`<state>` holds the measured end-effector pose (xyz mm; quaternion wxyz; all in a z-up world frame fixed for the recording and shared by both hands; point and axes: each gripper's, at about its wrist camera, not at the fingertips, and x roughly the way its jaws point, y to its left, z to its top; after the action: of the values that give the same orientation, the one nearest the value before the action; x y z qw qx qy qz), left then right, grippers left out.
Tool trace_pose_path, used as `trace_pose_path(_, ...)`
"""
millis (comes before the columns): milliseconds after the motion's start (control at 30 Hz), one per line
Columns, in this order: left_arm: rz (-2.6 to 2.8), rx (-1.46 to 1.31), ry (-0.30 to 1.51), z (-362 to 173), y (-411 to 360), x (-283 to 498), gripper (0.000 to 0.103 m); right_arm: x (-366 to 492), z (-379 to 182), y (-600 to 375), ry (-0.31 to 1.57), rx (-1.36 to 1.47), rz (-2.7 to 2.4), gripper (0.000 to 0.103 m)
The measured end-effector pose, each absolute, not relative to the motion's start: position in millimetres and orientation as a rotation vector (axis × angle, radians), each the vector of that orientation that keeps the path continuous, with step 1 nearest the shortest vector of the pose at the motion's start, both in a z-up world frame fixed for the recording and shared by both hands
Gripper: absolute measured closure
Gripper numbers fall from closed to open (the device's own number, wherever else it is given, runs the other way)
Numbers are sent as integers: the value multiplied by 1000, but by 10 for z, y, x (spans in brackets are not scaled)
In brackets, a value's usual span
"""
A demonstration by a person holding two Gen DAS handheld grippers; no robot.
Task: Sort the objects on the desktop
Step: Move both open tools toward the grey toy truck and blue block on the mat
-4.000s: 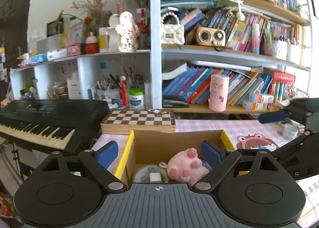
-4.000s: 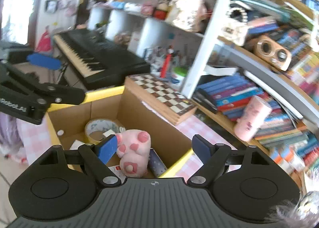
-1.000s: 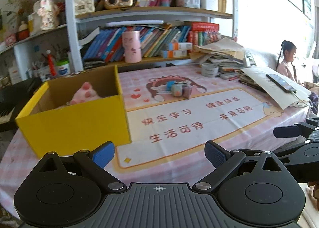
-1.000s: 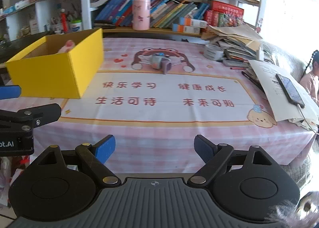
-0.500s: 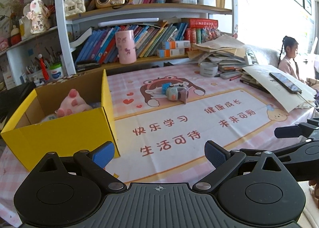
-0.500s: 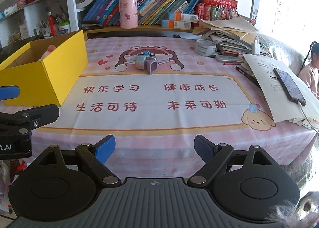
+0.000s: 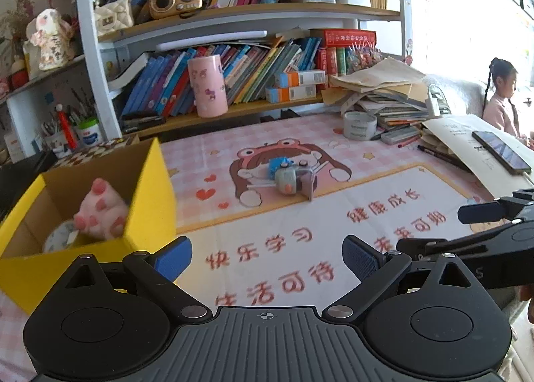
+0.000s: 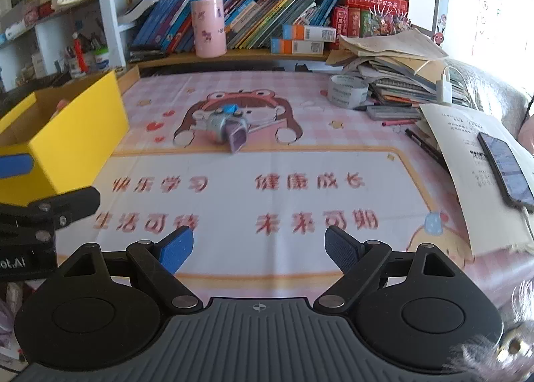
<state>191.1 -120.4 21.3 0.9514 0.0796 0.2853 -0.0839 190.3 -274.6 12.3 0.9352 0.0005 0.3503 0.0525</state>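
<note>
Closing in on the desk, my left gripper (image 7: pixel 267 253) and right gripper (image 8: pixel 258 245) both hang empty, fingers apart; the grey toy (image 8: pixel 227 128) now sits nearer, mid-desk, well right of the yellow box (image 7: pixel 152 201).

A pink cup (image 7: pixel 207 85) stands on the bookshelf (image 7: pixel 233 108) at upper centre; a phone (image 8: pixel 505 166) lies on papers (image 8: pixel 467 161) at right; a girl (image 7: pixel 502 98) sits far right.
</note>
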Motion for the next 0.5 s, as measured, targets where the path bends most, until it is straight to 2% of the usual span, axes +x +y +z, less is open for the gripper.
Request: trace_pose_path(500, -88, 169, 609, 129, -1602, 2542, 4, 2562, 79, -3199, 737, 46, 178, 18)
